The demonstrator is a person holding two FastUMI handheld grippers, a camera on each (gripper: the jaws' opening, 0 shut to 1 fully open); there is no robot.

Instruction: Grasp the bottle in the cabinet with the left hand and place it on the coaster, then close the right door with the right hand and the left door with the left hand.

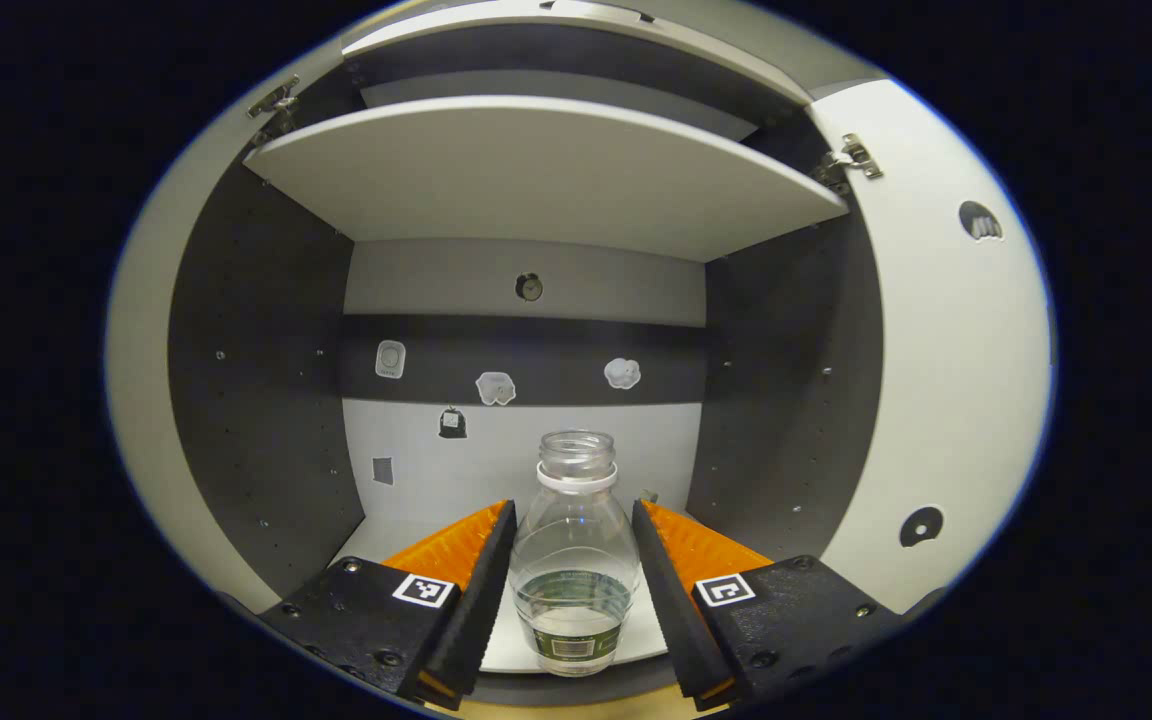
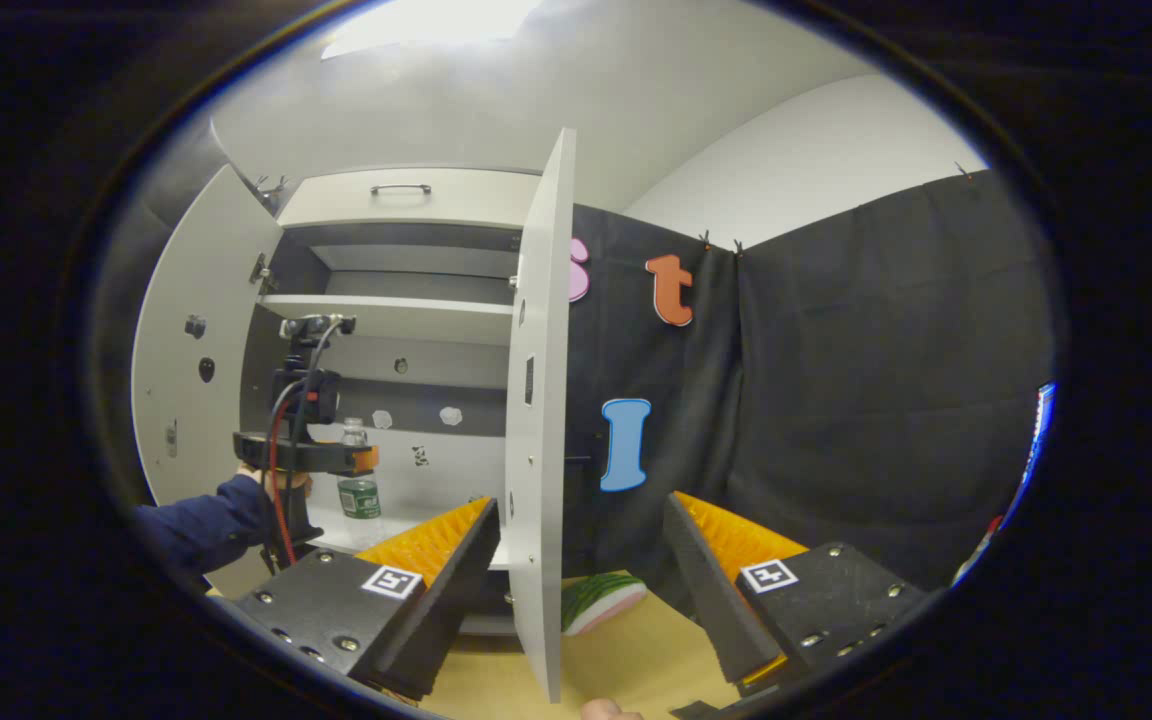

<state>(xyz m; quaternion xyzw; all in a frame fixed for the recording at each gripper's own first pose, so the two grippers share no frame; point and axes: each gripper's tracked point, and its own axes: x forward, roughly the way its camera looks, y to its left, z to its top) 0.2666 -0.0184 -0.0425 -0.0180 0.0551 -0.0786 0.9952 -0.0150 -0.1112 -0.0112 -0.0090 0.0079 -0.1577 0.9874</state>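
Currently the left tool reaches into the cabinet, its jaws spread on either side of the bottle without pressing it. That bottle stands upright at the front of the lower shelf, so withdrawal is clear. Meanwhile the right tool waits wide and empty, straddling the right door edge, ready to swing it shut.

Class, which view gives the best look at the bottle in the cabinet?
The left gripper view: the bottle stands close and central between the left gripper fingers, uncapped, with little water. In the right gripper view the bottle is small and distant, beside the left gripper.
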